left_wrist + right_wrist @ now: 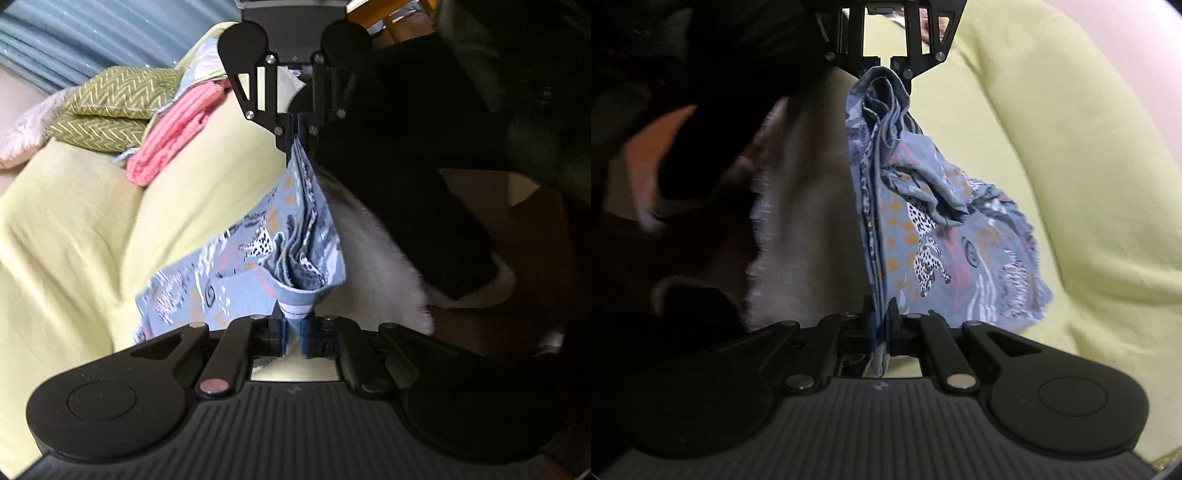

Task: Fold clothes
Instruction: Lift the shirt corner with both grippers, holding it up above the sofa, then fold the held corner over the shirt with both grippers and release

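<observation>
Both grippers are pinching one blue printed cloth (295, 236) stretched between them: left gripper (293, 338) at 6 o'clock, right gripper (299, 129) at 12 o'clock, jaws clamping its edges. Yellow-green sheet (92, 229) lying open at 9 o'clock; no legible writing, possibly blurred.

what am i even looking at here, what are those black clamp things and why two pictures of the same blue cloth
Each picture comes from a camera mounted on a hand-held pinching tool; a person carries one in each hand. The left tool sits at the bottom of the left camera's picture, and the right tool at the bottom of the right camera's. Each also sees the other tool across from it. Both are shut on the blue patterned cloth, which hangs between them. Below lies a yellow-green sheet. Folded olive zigzag cloth and a pink knitted piece rest further back.
</observation>
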